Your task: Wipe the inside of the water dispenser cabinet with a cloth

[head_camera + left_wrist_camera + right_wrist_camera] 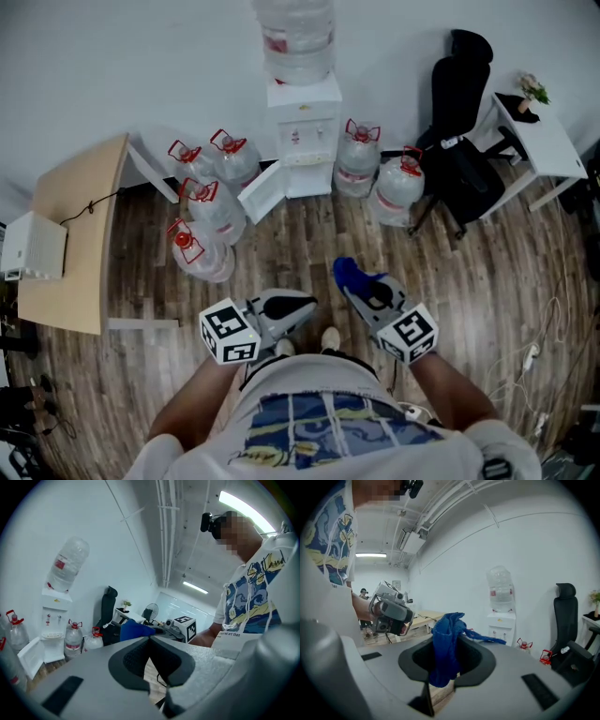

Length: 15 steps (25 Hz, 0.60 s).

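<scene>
Right gripper [359,284] clamps blue cloth [344,270], wipe-ready. Left gripper [305,306] closed, empty. Water dispenser [302,131] cabinet door [261,192] open, well ahead.

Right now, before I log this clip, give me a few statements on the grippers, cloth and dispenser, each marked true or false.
1. The right gripper is shut on a blue cloth. True.
2. The cabinet door is closed. False: it stands open, swung to the dispenser's left in the head view.
3. The left gripper holds a bottle. False: its jaws are together with nothing between them.
4. Bottles stand on the floor at both sides of the dispenser. True.
5. The cloth is pressed against the cabinet's inside. False: it is held well short of the dispenser, near the person.
</scene>
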Available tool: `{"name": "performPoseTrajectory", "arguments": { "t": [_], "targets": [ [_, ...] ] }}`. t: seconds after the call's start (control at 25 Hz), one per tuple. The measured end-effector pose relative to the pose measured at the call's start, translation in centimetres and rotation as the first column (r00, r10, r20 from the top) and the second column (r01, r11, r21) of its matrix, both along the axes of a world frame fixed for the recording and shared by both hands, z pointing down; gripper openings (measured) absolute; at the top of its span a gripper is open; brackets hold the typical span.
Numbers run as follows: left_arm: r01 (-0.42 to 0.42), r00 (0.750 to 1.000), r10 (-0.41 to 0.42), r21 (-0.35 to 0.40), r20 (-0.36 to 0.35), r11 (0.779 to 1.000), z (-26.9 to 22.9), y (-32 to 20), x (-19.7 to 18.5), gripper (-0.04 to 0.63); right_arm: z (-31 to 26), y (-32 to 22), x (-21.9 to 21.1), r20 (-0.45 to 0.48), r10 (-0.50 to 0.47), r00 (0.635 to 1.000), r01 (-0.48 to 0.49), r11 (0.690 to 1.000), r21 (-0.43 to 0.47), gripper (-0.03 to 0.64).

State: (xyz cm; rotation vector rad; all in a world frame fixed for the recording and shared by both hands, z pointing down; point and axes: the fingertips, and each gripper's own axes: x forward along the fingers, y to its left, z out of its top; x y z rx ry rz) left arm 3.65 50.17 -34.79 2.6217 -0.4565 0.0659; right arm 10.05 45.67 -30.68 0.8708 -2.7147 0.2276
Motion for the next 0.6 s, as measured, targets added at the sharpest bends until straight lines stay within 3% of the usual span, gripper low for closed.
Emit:
{"name": "performPoseTrajectory", "arguments": {
  "t": [0.4,0.6],
  "targets": [
    [0.022,1.000,-0.022,0.008,-0.006,1.000,-0.4,1.6,-4.9,0.003,-0.5,2.1,-3.6,0.000,0.032,0.999,-0.032,0.999,-0.018,0.083],
    [-0.016,0.999,0.016,0.015,-0.044,1.000,-1.0,3.4,-6.5,0.003,-0.3,3.7,-5.8,0.000,0.035,0.999,-0.035,0.999,-0.014,0.083]
  ]
}}
